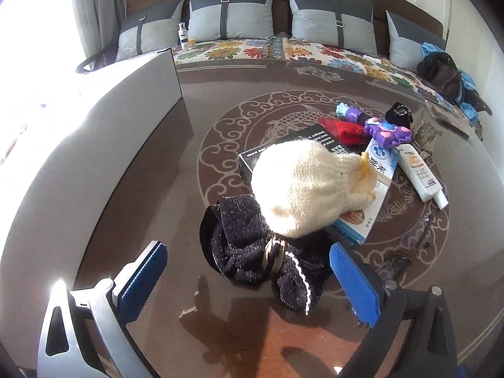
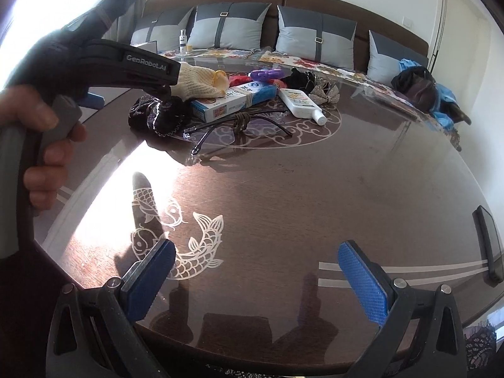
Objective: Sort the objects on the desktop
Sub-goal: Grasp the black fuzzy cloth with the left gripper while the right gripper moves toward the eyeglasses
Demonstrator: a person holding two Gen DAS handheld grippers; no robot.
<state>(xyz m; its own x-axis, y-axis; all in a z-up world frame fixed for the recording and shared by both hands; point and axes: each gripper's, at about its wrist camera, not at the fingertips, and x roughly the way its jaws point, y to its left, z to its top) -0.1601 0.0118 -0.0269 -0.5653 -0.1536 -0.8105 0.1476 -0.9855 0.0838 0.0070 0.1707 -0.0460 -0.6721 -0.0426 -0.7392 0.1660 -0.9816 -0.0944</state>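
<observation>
My left gripper (image 1: 249,255) is open, its blue pads either side of a dark sparkly bow hair clip (image 1: 264,252) on the glossy brown table (image 1: 151,189). A cream knitted glove (image 1: 308,186) lies just beyond it, over a black box (image 1: 252,160) and a blue-and-white box (image 1: 375,170). A white lotion bottle (image 1: 419,173), a purple toy (image 1: 384,130) and a red item (image 1: 343,130) lie further right. My right gripper (image 2: 256,271) is open and empty over bare table; it sees the pile: bow (image 2: 154,115), glove (image 2: 201,82), box (image 2: 233,100), bottle (image 2: 302,102), glasses (image 2: 239,126).
A grey open box wall (image 1: 148,94) stands at the left of the table. A sofa with grey cushions (image 1: 230,12) and a floral cover runs behind. A dark bag (image 1: 444,72) lies at its right. A black phone (image 2: 489,245) rests at the table's right edge.
</observation>
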